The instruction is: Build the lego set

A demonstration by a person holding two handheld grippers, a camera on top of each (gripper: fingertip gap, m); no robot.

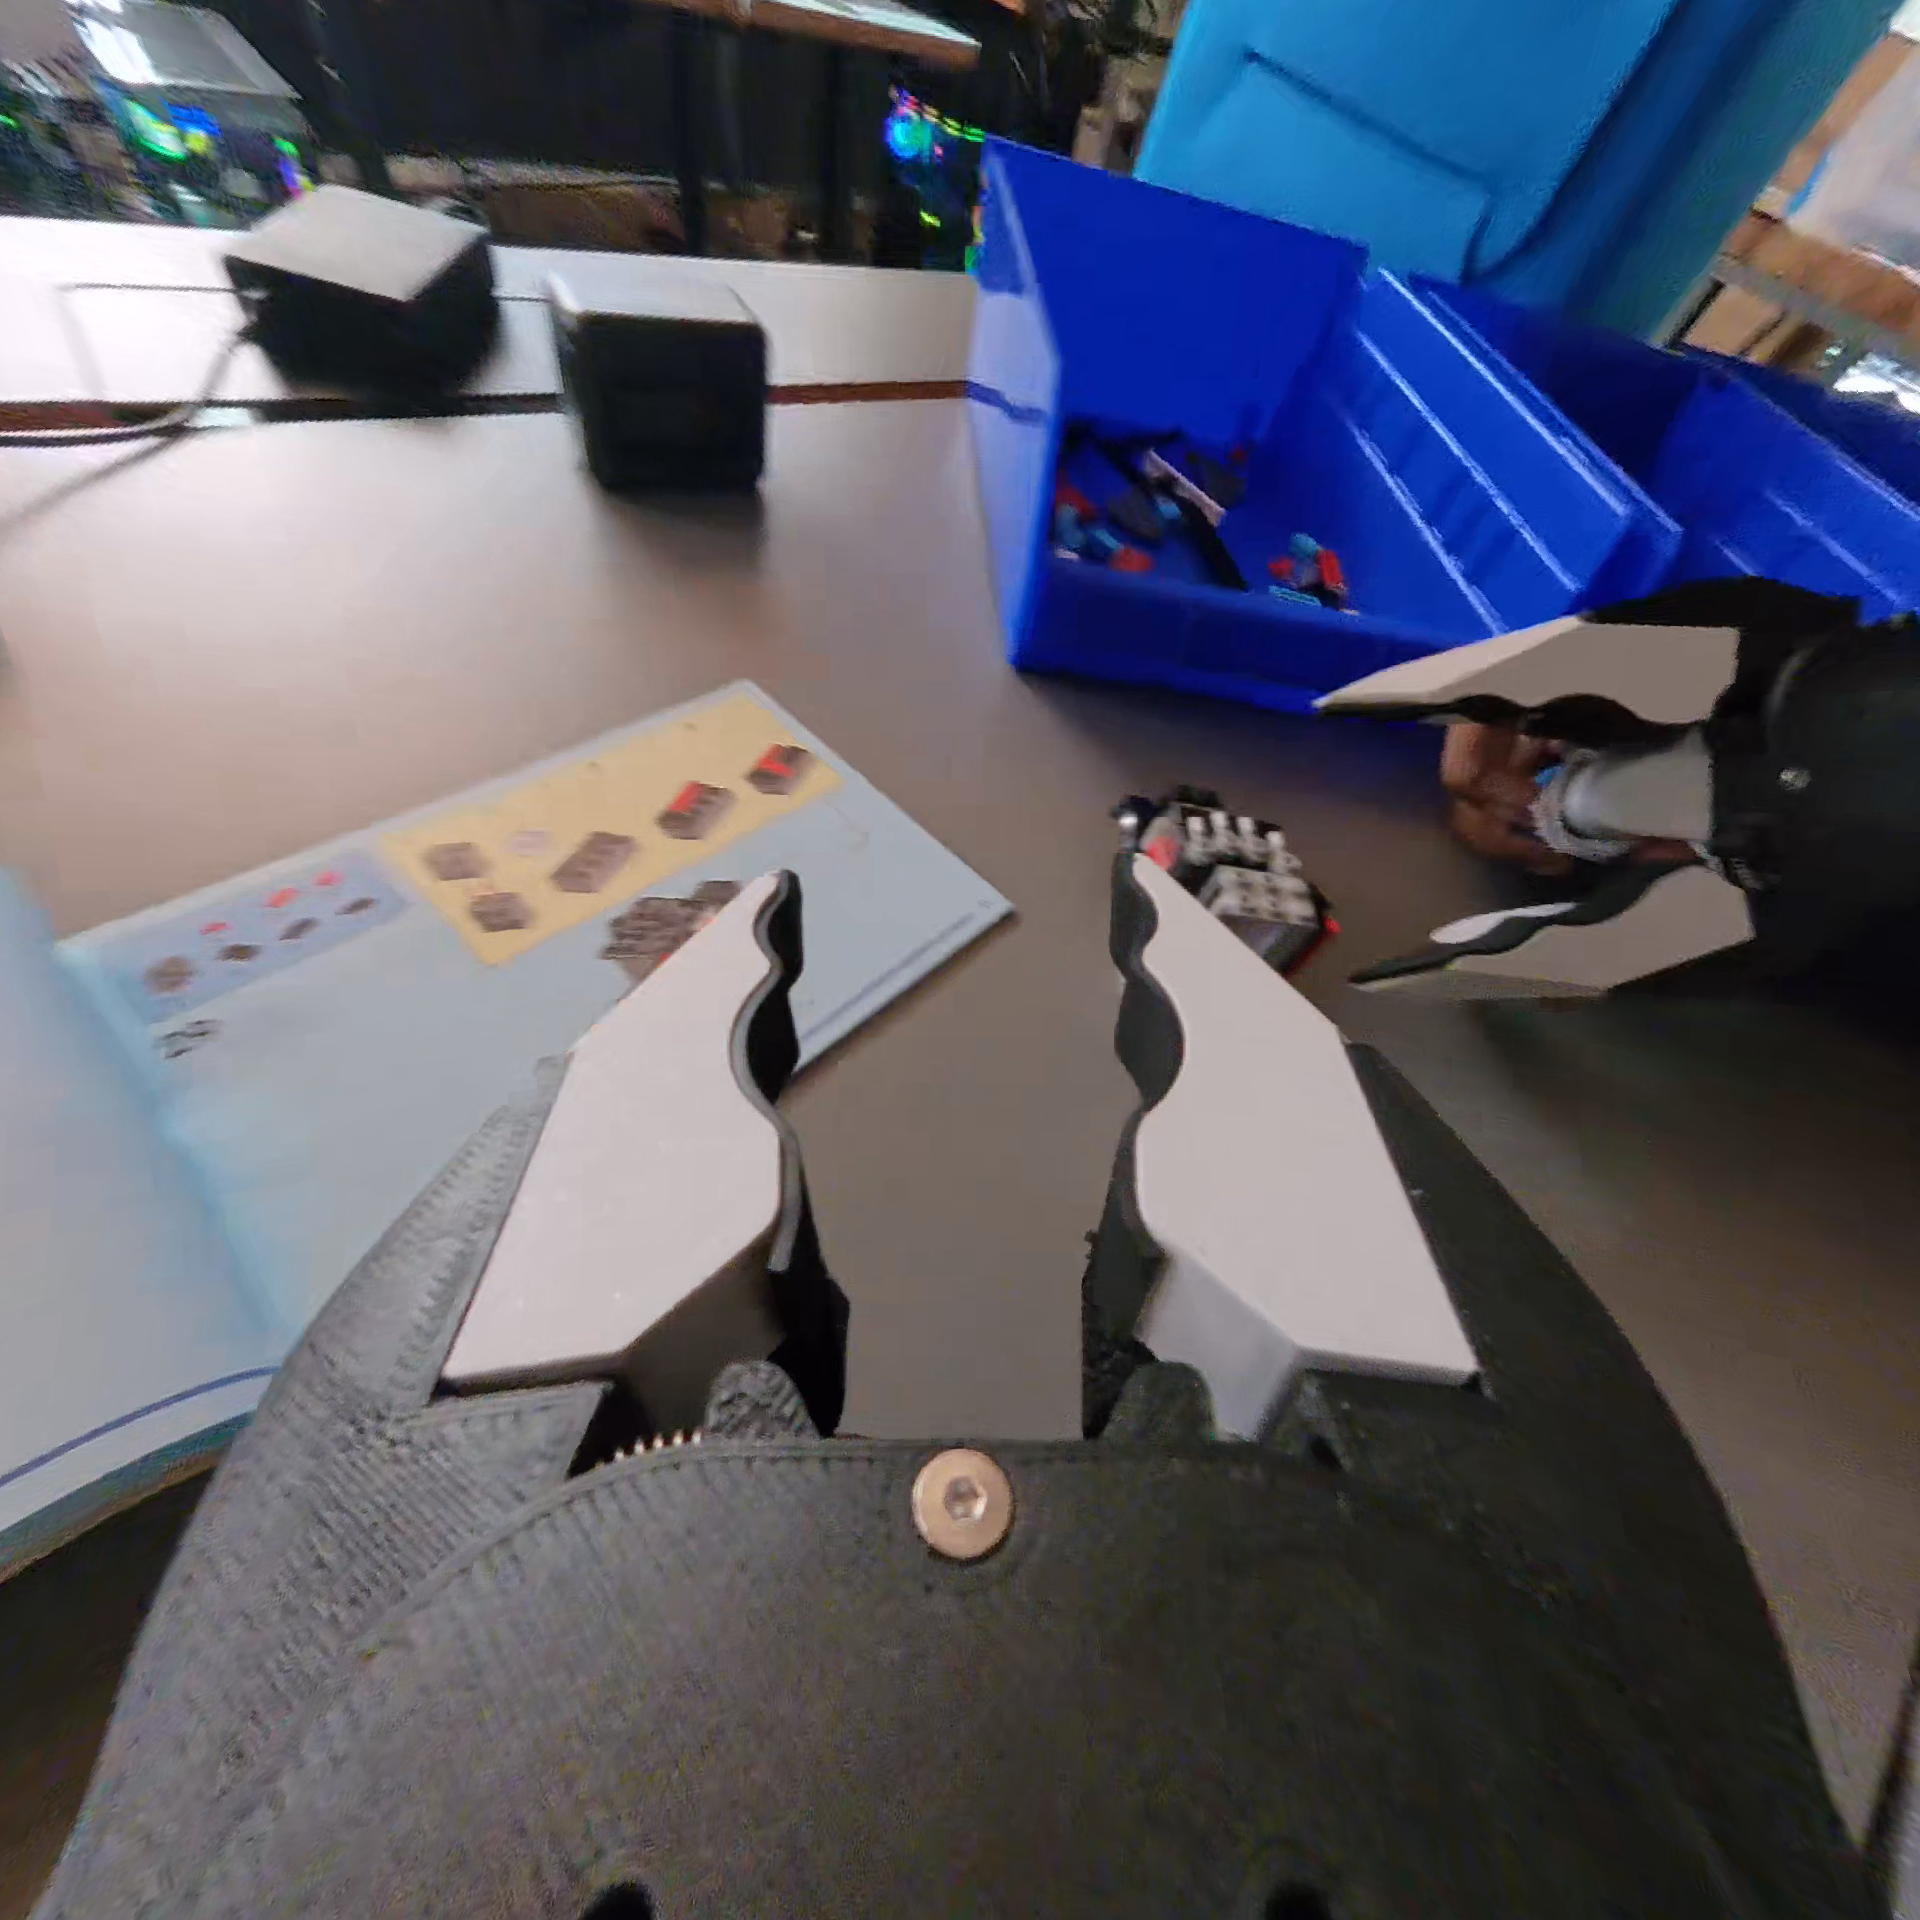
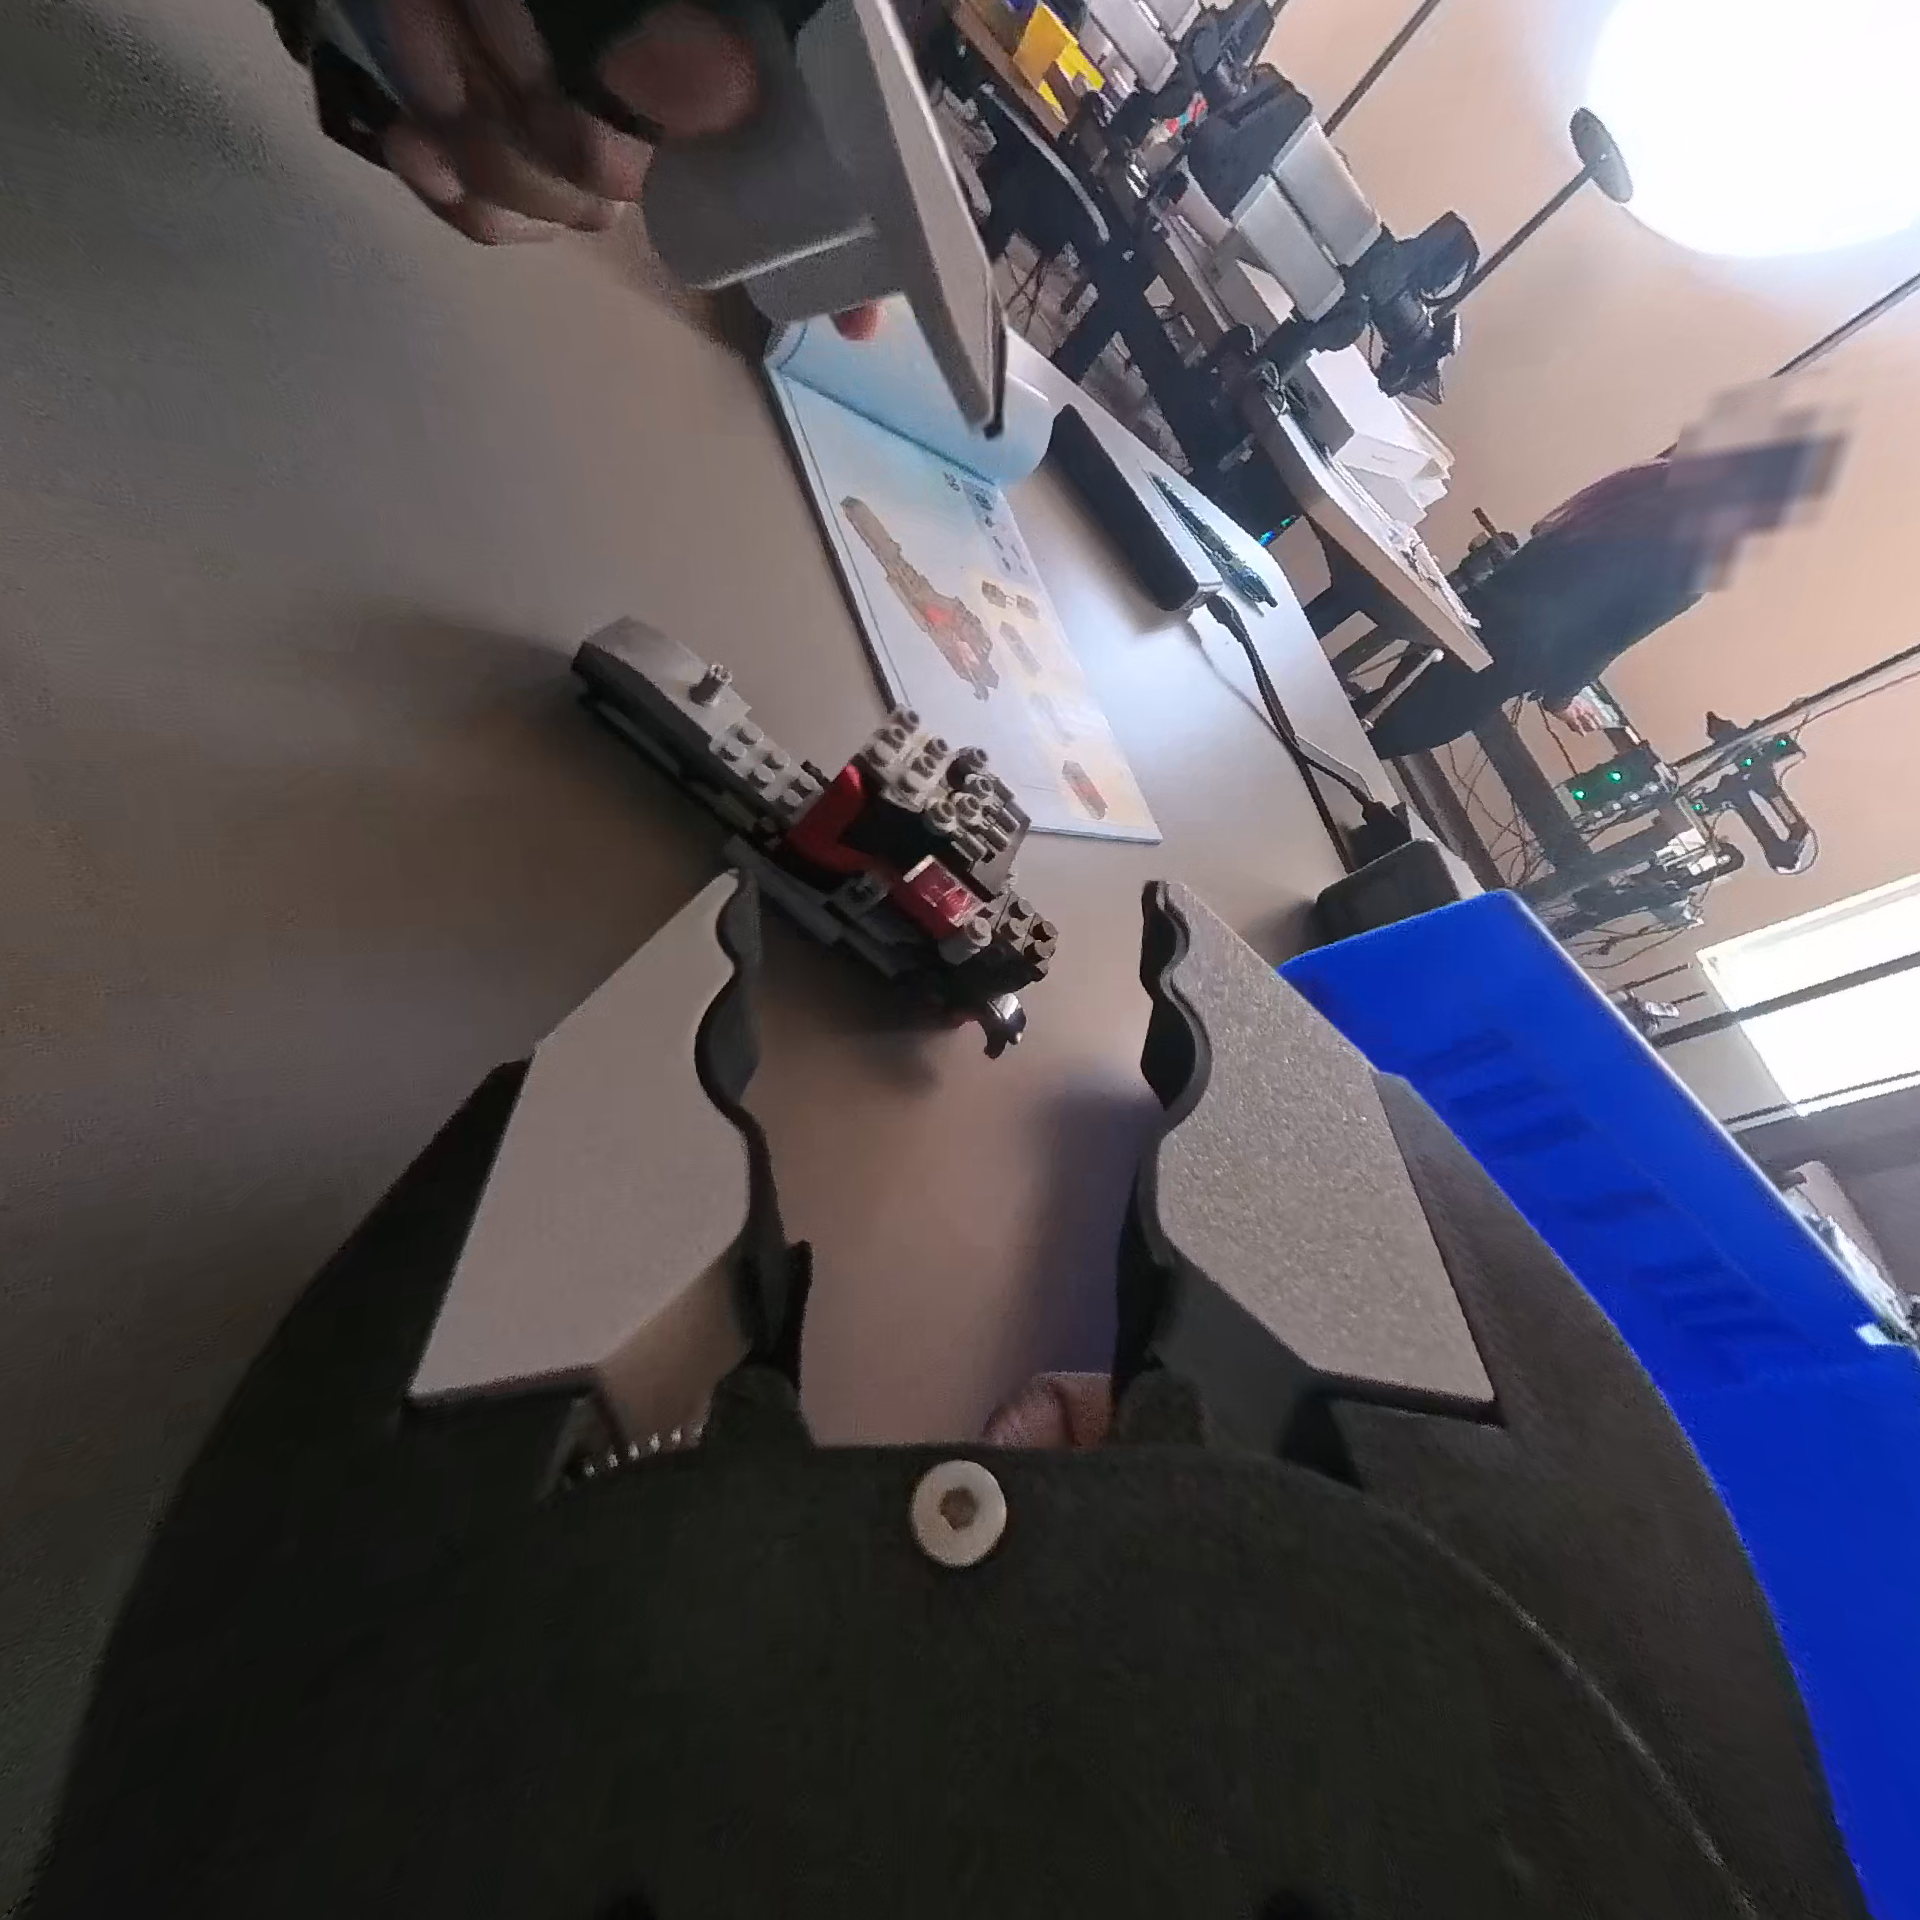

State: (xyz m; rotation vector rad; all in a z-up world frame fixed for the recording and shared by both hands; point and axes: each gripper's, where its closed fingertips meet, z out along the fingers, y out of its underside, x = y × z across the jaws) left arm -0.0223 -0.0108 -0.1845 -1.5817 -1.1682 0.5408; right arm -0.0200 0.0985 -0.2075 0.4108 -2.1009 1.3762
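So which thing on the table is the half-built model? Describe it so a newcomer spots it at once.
Start at the blue bin of loose bricks on the dark table. Just in front of it, right of the open booklet, sits the model: a long grey and black studded block with red parts, the only assembled piece outside the bin.

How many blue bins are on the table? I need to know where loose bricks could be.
2 in the left wrist view: the near blue bin holding loose bricks, and a second blue bin nested against its far side. More may continue beyond the frame's right edge.
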